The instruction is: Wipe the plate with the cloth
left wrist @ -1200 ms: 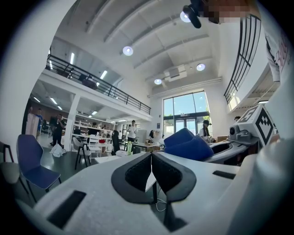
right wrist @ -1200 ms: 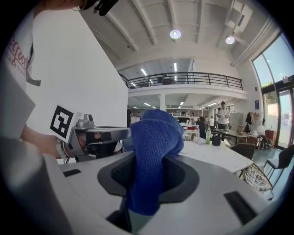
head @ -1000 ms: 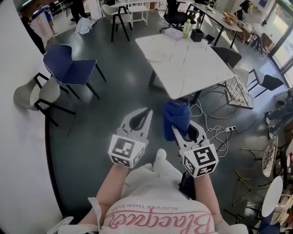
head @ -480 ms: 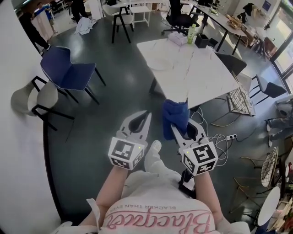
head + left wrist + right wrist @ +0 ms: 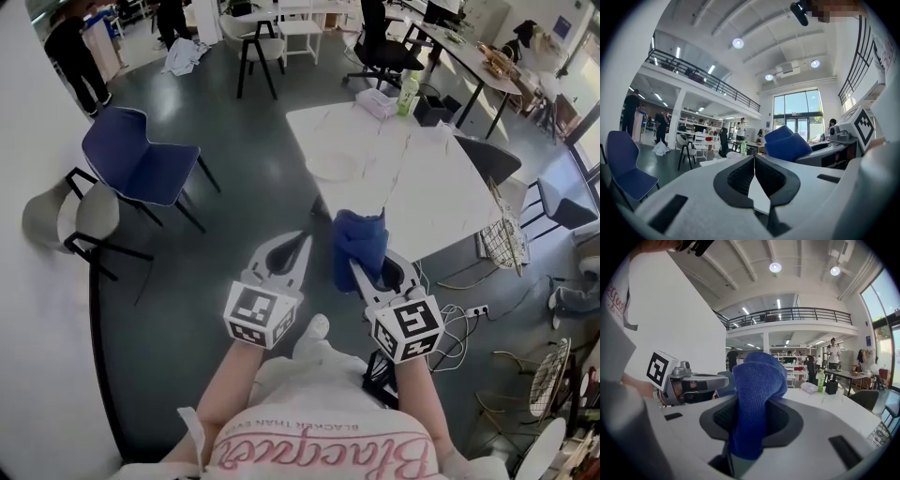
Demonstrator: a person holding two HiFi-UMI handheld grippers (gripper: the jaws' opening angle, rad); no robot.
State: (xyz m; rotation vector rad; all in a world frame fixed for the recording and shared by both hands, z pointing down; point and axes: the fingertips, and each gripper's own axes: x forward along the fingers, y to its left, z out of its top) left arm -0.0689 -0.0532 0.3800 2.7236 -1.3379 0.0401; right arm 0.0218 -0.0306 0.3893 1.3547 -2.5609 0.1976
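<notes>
Right gripper [image 5: 364, 268] is clamped on the blue cloth [image 5: 359, 244], which bunches above its fingertips. Left gripper [image 5: 301, 242] is fully closed and empty. The plate [image 5: 333, 168] sits on the white table [image 5: 441, 192], well ahead of both. Plan: clear the near table edge, then press the cloth flat on the plate. Open floor ahead; blue chair [image 5: 141, 155] well left, cables [image 5: 459, 314] right.

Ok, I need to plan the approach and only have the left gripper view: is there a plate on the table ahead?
Observer: Yes. The head view shows a round white plate on the white marble-look table, near its left edge.
Operator: Is the cloth held?
Observer: The right gripper view shows the right hand-held gripper closed on the blue terry cloth, which sticks up above it.
Operator: Floor hazards?
Observer: White cables and a power strip lie by the table's near end.
</notes>
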